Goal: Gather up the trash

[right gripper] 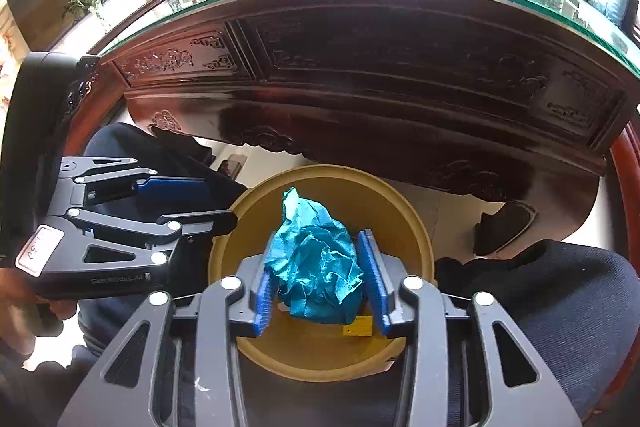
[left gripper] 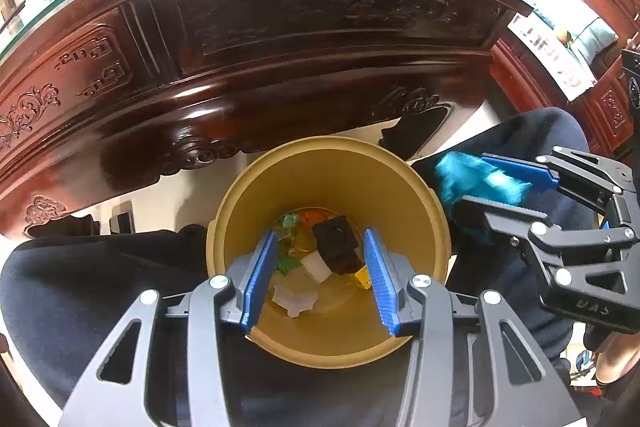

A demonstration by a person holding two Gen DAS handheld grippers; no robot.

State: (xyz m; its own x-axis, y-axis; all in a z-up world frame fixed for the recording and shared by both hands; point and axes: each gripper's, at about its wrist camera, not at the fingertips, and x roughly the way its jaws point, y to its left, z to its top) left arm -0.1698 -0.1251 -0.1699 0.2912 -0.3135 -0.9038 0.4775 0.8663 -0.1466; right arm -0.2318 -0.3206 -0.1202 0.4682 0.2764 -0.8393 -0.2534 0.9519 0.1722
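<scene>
We see a crumpled teal paper wad (right gripper: 316, 263) between the blue pads of the right gripper (right gripper: 320, 279), directly above the open round tan plastic bin (right gripper: 416, 227); whether the pads press it we cannot tell. Our left gripper (left gripper: 320, 279) hangs spread and empty over the bin's litter, below the carved dark-wood, glass-topped table (right gripper: 360, 67).

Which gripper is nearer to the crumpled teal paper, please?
The right gripper: the teal paper sits between its fingers, over the yellow bin. The left gripper hangs empty beside it over the same bin, apart from the paper.
</scene>
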